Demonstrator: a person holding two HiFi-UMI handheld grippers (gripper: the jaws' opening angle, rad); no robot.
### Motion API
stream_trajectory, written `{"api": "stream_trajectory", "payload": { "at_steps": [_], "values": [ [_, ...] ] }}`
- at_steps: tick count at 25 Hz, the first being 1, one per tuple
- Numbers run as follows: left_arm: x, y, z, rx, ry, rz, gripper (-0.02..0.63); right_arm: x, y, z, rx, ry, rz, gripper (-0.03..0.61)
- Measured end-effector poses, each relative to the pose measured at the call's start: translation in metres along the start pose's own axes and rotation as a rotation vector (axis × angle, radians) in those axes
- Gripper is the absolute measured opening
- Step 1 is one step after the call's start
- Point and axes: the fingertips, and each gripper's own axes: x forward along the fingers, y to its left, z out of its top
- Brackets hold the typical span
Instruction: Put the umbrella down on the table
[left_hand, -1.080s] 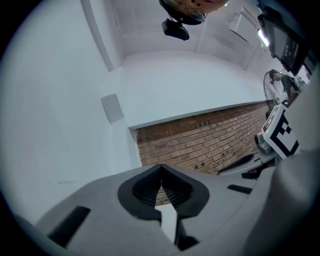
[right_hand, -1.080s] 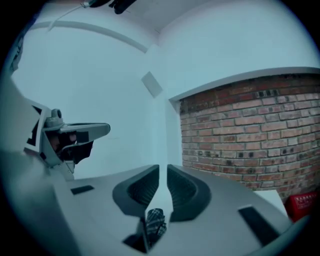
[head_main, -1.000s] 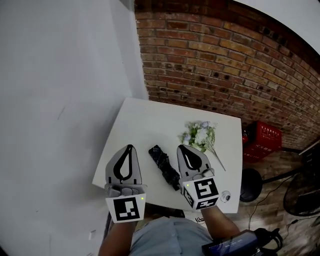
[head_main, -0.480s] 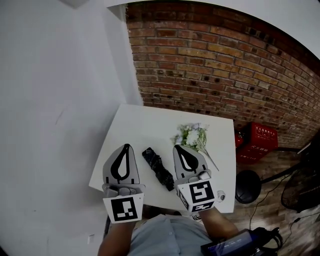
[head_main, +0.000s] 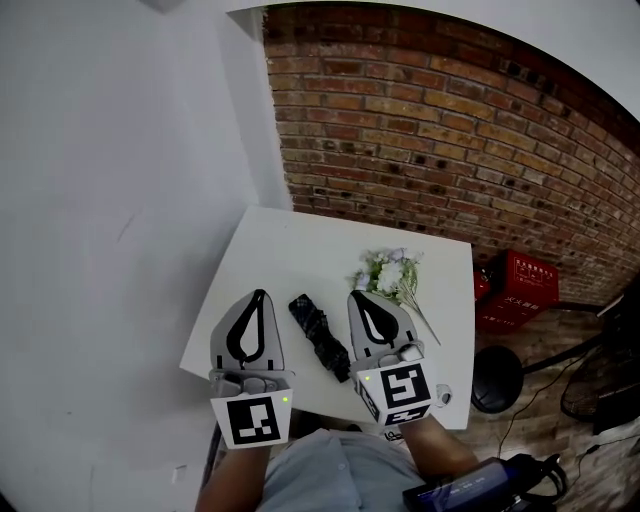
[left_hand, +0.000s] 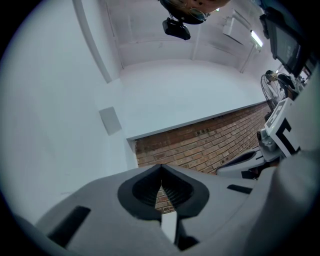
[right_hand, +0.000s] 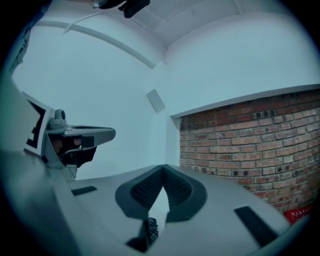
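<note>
A folded black umbrella (head_main: 321, 336) lies free on the white table (head_main: 300, 250), slanting from upper left to lower right. My left gripper (head_main: 259, 296) hovers just left of it and my right gripper (head_main: 363, 298) just right of it, both over the table's near part. Neither touches the umbrella. In the left gripper view the left gripper (left_hand: 161, 168) has its jaws together with nothing between them. The right gripper (right_hand: 163, 170) is likewise shut and empty, and a bit of the umbrella (right_hand: 150, 231) shows below its jaws.
A bunch of white flowers (head_main: 392, 274) lies on the table beyond the right gripper. A small round object (head_main: 443, 397) sits at the near right corner. A red crate (head_main: 521, 290) and a black stool (head_main: 497, 373) stand on the floor at the right. A brick wall (head_main: 450, 130) is behind.
Both grippers stay shut and side by side, lifted slightly above the table. The umbrella lies where it was. The head view has shifted a little.
</note>
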Motion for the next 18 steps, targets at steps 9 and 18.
{"api": "stream_trajectory", "payload": {
  "at_steps": [9, 18],
  "values": [
    [-0.0059, 0.0035, -0.001, -0.002, 0.004, 0.008, 0.008, 0.0003, 0.0063, 0.0001, -0.008, 0.004, 0.007, 0.005],
    [-0.0041, 0.0024, -0.0067, -0.004, 0.011, 0.004, 0.008, 0.0021, 0.0054, -0.0039, -0.018, 0.01, 0.004, 0.005]
  ]
}}
